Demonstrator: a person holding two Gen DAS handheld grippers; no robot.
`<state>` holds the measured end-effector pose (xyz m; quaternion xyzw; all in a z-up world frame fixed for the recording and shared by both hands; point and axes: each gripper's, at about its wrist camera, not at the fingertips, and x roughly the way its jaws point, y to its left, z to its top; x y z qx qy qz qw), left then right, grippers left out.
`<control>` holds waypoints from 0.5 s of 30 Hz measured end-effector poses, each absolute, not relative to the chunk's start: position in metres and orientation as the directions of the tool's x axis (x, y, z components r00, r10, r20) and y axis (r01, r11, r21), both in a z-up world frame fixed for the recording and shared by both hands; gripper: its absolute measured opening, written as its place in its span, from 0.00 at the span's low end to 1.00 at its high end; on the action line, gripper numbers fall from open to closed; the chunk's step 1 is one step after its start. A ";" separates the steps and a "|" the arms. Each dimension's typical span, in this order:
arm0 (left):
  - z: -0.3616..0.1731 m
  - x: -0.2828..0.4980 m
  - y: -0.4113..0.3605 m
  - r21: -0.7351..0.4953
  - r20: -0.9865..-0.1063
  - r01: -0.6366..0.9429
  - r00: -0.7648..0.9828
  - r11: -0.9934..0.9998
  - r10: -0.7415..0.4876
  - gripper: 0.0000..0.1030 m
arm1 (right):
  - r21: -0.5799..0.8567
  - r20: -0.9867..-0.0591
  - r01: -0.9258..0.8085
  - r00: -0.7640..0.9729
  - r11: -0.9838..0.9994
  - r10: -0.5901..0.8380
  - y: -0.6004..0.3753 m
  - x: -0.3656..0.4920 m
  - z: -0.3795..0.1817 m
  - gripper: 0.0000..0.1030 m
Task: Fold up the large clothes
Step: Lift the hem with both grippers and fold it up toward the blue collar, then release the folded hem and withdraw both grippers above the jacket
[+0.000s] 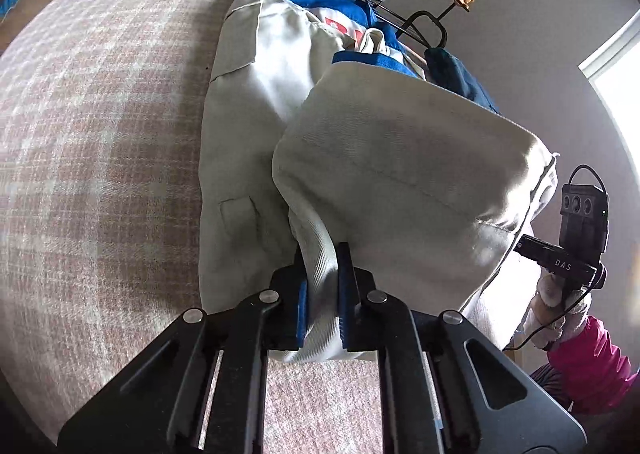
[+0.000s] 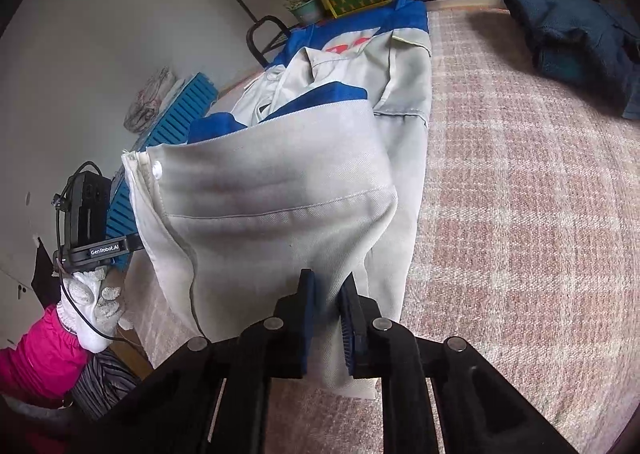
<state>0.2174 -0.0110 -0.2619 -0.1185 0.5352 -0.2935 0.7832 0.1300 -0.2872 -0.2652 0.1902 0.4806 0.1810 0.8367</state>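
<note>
While both my left hand-held gripper [image 1: 322,282] and right hand-held gripper [image 2: 328,310] pinch its near hem, the soft, floppy work jacket [image 1: 384,173] drapes limply.

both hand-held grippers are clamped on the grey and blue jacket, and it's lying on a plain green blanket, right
Not quite. The left hand-held gripper and the right hand-held gripper are both clamped on the grey and blue jacket, but the blanket under it is pink and white checked, not plain green. Both wrist views show this.
</note>
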 end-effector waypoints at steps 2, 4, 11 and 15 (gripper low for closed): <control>-0.255 0.208 0.006 -0.554 -0.739 0.262 0.282 0.790 -0.612 0.08 | 0.512 -0.719 -0.119 0.483 0.851 0.500 -0.294 0.120 -0.257 0.02; -0.257 0.203 0.019 -0.579 -0.727 0.201 0.311 0.790 -0.612 0.08 | 0.546 -0.697 -0.100 0.496 0.832 0.518 -0.303 0.119 -0.255 0.02; -0.292 0.221 0.031 -0.590 -0.759 0.083 0.284 0.803 -0.586 0.19 | 0.522 -0.758 0.003 0.461 0.853 0.462 -0.311 0.140 -0.283 0.03; -0.270 0.217 0.043 -0.564 -0.748 0.120 0.346 0.817 -0.567 0.31 | 0.473 -0.754 -0.037 0.500 0.880 0.427 -0.312 0.129 -0.258 0.21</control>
